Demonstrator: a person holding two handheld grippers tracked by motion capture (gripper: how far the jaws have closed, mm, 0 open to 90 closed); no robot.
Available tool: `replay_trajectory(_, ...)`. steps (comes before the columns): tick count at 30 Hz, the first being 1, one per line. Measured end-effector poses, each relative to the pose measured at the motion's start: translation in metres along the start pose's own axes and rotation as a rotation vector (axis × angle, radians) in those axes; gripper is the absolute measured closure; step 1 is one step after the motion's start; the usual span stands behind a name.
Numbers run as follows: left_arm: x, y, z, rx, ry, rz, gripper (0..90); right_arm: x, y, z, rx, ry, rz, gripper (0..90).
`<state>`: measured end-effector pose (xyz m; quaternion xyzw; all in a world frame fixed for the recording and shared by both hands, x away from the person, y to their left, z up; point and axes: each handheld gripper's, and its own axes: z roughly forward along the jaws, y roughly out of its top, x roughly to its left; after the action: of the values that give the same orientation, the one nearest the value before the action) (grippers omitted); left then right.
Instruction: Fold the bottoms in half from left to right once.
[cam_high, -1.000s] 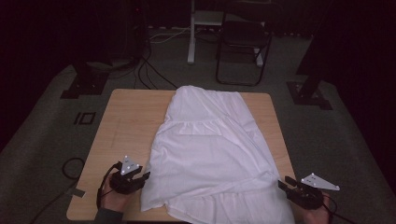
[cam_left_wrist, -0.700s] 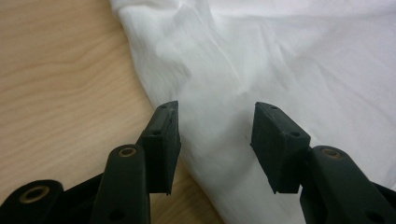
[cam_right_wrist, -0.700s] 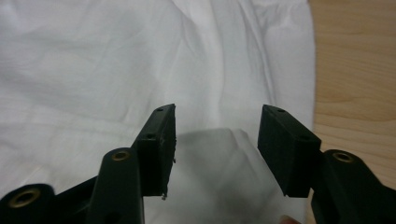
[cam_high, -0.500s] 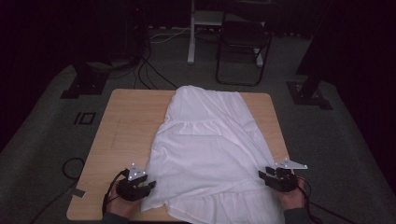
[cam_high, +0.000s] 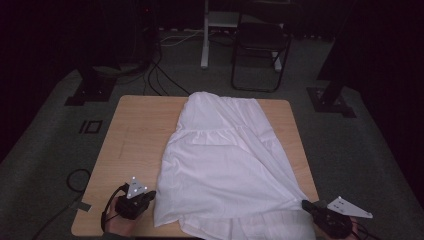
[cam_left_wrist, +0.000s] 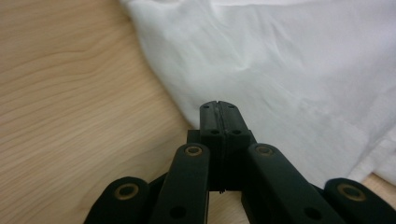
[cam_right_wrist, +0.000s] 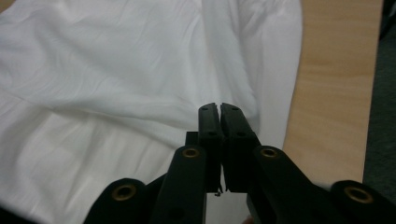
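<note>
A white garment (cam_high: 225, 160) lies spread along the wooden table (cam_high: 135, 130), its wide hem toward me. My left gripper (cam_high: 150, 194) lies at the hem's left corner. Its jaws have just been closing, and in the left gripper view the gripper (cam_left_wrist: 218, 105) is shut with its tip on the garment's (cam_left_wrist: 289, 60) edge. My right gripper (cam_high: 306, 204) is at the hem's right corner, where the cloth draws to a point. Its jaws have just been closing too. In the right gripper view it (cam_right_wrist: 218, 106) is shut where a ridge of cloth (cam_right_wrist: 116, 70) runs into its tip.
The table's front edge (cam_high: 115, 234) is just under both hands. Bare wood lies left of the garment. On the dark floor behind stand a folding chair (cam_high: 260, 50), a white post (cam_high: 205, 35), loose cables (cam_high: 160, 75) and two stand bases (cam_high: 90, 92) (cam_high: 332, 100).
The left gripper slid right to the hem's edge. The right gripper went in toward the garment, then drew back down and to the right, with the hem corner reaching to its tip.
</note>
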<state>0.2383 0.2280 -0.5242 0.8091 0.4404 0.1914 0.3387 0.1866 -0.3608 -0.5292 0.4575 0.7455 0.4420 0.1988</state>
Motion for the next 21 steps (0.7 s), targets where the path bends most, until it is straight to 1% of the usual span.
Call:
replay_trajectory(1, 0.001, 0.000, 0.001, -0.003, 0.005, -0.009, 80.3, -0.002, -0.002, -0.002, 0.008, 0.005, -0.007, 75.6)
replay_trajectory(2, 0.002, 0.001, 0.002, -0.005, 0.001, -0.013, 74.2, -0.005, -0.004, -0.002, 0.008, 0.000, -0.004, 65.4)
replay_trajectory(3, 0.002, 0.002, 0.004, -0.005, -0.004, -0.012, 70.4, -0.007, -0.004, -0.002, 0.001, -0.005, 0.011, 57.4)
replay_trajectory(6, 0.003, 0.007, 0.012, -0.009, -0.006, -0.021, 58.3, -0.013, 0.000, -0.001, -0.038, -0.021, 0.047, 49.6)
replay_trajectory(7, 0.004, 0.010, 0.016, -0.003, -0.009, -0.018, 56.9, -0.014, 0.004, 0.002, -0.049, -0.026, 0.049, 48.9)
replay_trajectory(10, 0.007, 0.019, 0.024, -0.007, -0.006, -0.016, 52.0, -0.020, 0.017, 0.017, -0.049, -0.047, 0.051, 48.4)
replay_trajectory(11, 0.008, 0.023, 0.027, -0.008, -0.010, -0.011, 50.7, -0.022, 0.022, 0.024, -0.048, -0.050, 0.050, 48.4)
replay_trajectory(14, 0.012, 0.037, 0.032, -0.025, -0.002, -0.012, 47.8, -0.028, 0.038, 0.049, -0.039, -0.051, 0.044, 48.4)
replay_trajectory(18, 0.018, 0.053, 0.039, -0.040, 0.005, -0.008, 47.1, -0.033, 0.060, 0.086, 0.001, -0.051, 0.015, 47.7)
replay_trajectory(21, 0.023, 0.057, 0.047, -0.033, -0.003, -0.022, 47.1, -0.039, 0.074, 0.117, 0.053, -0.049, 0.004, 44.2)
